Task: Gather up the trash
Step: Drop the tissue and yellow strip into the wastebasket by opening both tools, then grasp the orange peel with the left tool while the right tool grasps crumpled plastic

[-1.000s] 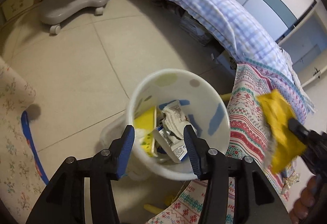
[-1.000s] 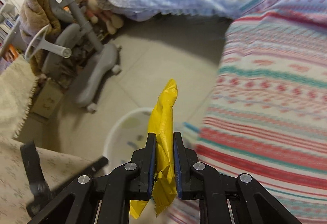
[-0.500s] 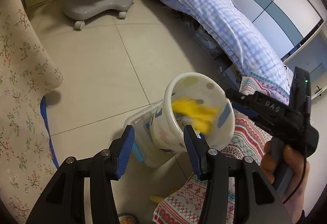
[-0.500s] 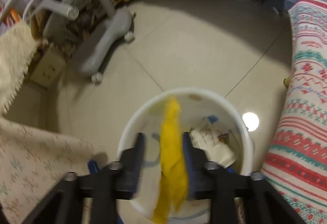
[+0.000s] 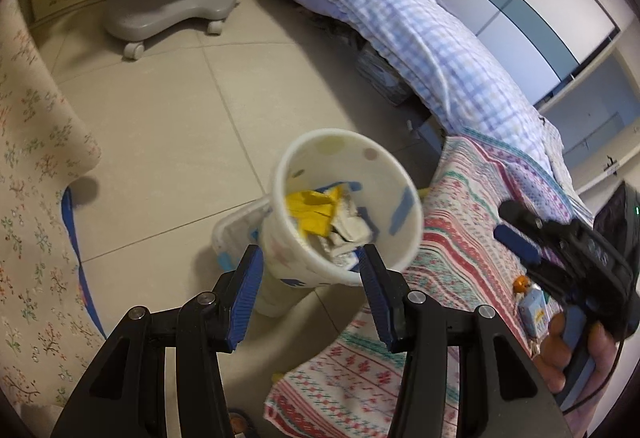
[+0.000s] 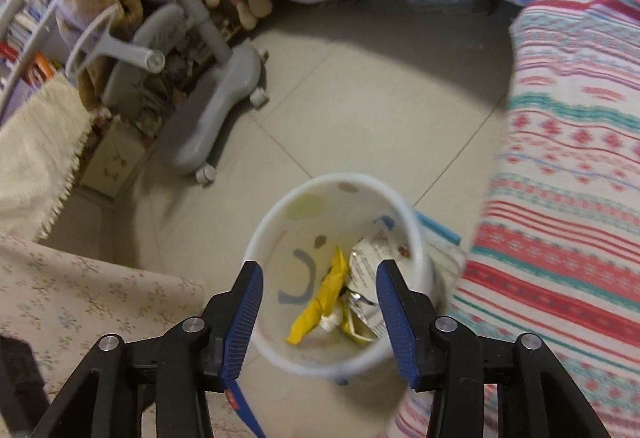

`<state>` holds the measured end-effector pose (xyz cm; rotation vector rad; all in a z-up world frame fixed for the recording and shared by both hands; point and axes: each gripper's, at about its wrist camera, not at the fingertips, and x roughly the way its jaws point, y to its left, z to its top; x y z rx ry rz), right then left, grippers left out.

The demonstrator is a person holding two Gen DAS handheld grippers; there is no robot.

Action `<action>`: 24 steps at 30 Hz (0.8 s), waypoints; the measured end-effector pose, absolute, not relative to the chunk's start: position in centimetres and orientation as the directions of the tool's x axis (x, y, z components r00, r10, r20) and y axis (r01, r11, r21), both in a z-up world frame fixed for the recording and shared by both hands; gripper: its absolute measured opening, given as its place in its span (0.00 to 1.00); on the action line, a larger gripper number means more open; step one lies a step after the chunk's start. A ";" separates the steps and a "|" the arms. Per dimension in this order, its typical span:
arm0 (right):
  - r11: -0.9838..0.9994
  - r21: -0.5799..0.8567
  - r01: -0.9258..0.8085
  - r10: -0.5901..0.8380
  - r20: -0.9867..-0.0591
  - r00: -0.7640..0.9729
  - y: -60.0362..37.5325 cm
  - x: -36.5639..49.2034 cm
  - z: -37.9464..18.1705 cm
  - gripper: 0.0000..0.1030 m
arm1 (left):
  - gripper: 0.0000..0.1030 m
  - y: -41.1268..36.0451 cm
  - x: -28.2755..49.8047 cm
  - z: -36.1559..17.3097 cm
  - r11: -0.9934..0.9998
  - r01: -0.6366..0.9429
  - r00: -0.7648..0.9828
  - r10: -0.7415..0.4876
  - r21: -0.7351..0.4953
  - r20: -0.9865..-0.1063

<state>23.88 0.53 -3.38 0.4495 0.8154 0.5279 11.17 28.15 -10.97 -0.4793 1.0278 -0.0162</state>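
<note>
Now the right hand-held gripper, jaws just spread and empty, has dropped the yellow wrapper into the bin; next, fetch the carton from the bed; the left hand-held gripper stays spread and empty

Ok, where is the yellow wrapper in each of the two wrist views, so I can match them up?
Left wrist view: the yellow wrapper lies inside the white bin, centre of the picture, just above the left gripper.
Right wrist view: the wrapper lies in the same bin, low centre, between the right gripper fingers, untouched by them.
Shared landmark: the grey wheeled chair base on the tile floor, upper left in both.
</note>
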 end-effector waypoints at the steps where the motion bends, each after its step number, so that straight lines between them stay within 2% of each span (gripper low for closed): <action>1: 0.775 0.576 -0.259 0.603 -0.553 0.575 -0.4 23.4 -3.4 0.52 | 0.51 27.3 11.2 -10.6 0.901 -0.192 0.524 -0.241 -0.389 -0.817; 5: 0.734 0.645 -0.214 0.622 -0.512 0.593 -5.3 20.9 -3.7 0.52 | 0.51 23.7 11.5 -9.3 0.921 -0.124 0.516 -0.258 -0.369 -0.817; 9: 0.740 0.649 -0.179 0.590 -0.497 0.636 -9.5 18.5 -3.5 0.52 | 0.51 20.0 11.6 -8.0 0.932 -0.054 0.507 -0.283 -0.357 -0.814; 17: 0.798 0.592 -0.110 0.481 -0.517 0.708 -17.8 13.6 -3.5 0.53 | 0.51 8.9 11.0 -5.9 0.939 0.149 0.454 -0.343 -0.310 -0.822; 24: 0.816 0.576 0.040 0.349 -0.547 0.761 -27.4 9.8 -5.8 0.53 | 0.51 -1.7 9.9 -6.4 0.903 0.317 0.362 -0.398 -0.291 -0.843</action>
